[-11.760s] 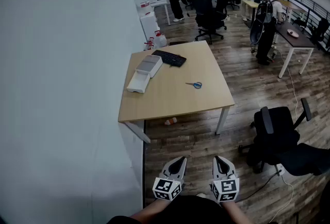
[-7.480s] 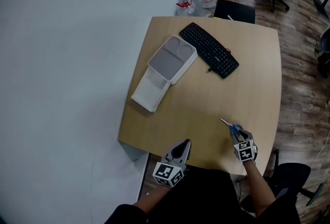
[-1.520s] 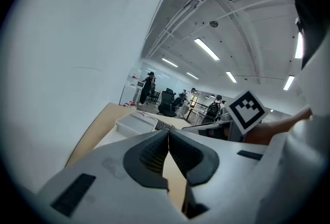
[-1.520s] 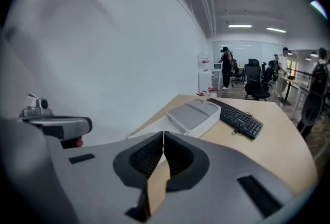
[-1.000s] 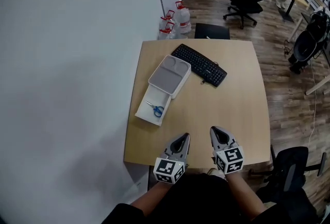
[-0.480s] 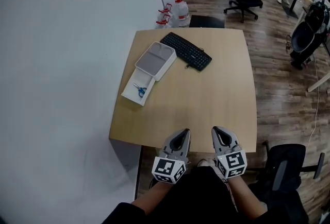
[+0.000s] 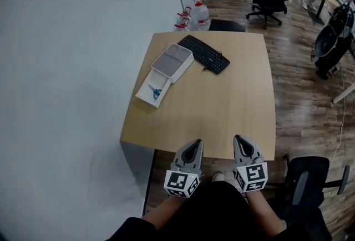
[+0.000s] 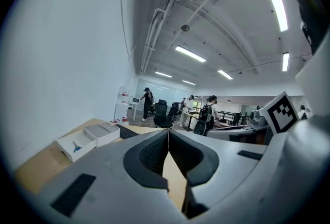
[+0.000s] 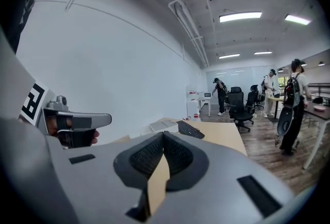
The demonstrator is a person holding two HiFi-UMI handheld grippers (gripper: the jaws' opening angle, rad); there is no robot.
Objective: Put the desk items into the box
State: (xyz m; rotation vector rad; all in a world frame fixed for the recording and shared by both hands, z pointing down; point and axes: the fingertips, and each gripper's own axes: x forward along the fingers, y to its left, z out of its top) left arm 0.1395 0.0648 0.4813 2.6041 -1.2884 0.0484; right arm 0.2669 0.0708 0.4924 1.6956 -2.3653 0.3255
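Blue-handled scissors (image 7: 155, 91) lie inside the open white box (image 7: 145, 93) at the far left of the wooden desk (image 7: 222, 107); the box's grey-topped lid (image 7: 172, 62) rests over its far end. In the left gripper view the box (image 8: 67, 144) and scissors (image 8: 76, 146) show small at the left. My left gripper (image 7: 193, 147) and right gripper (image 7: 243, 142) are held side by side off the desk's near edge, close to my body. Both are shut with nothing between their jaws.
A black keyboard (image 7: 203, 54) lies at the desk's far side, right of the lid. Water jugs (image 7: 191, 16) stand behind the desk by the white wall. A black office chair (image 7: 308, 181) is at my right. People and more chairs fill the room beyond.
I have stepped back from the desk, so it sits farther off in view. Both grippers stay shut and close to my body; the scissors remain in the box.
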